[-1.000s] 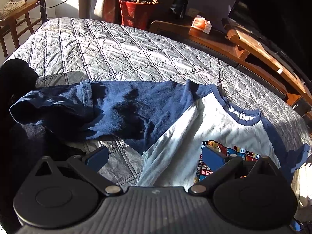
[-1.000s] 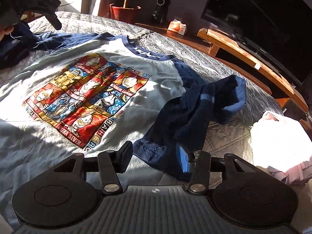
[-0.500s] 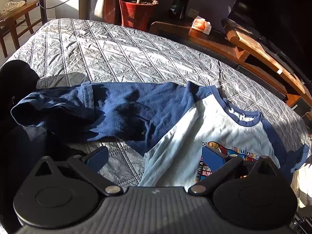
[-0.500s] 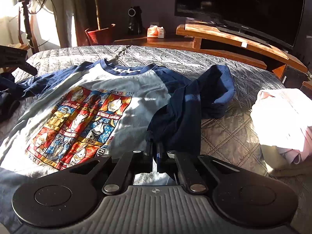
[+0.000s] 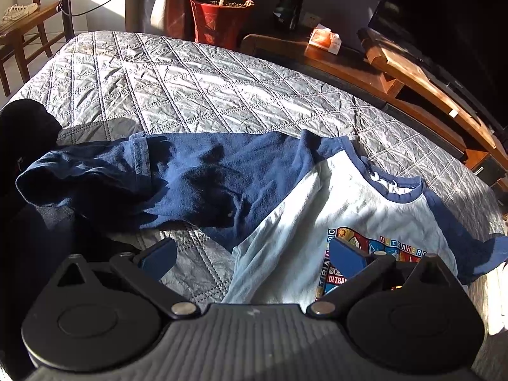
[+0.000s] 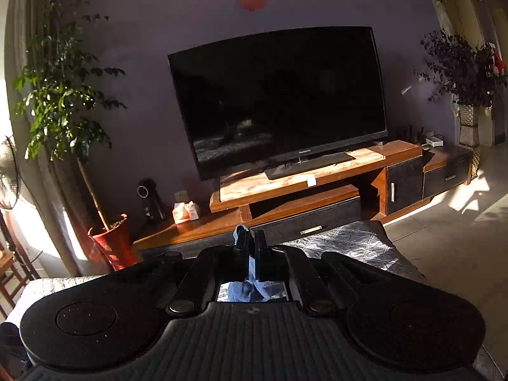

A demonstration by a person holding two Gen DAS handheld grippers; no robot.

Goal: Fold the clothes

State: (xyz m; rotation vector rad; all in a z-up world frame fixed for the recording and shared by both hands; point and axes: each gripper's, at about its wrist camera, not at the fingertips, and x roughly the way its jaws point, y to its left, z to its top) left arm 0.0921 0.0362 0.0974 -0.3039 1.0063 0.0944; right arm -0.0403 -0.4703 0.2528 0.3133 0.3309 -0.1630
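White-and-navy shirt [image 5: 320, 209] flat, sleeve outstretched

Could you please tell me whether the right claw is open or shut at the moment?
Shut. The right claw has its two fingers pressed close together, with a strip of blue fabric pinched between them.

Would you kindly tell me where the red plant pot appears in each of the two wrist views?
Left wrist view: the red plant pot sits at top centre, beyond the far edge of the quilted bed.
Right wrist view: it stands at lower left, beside the wooden TV stand.
Shared landmark: the orange tissue box on the stand, right of the pot.
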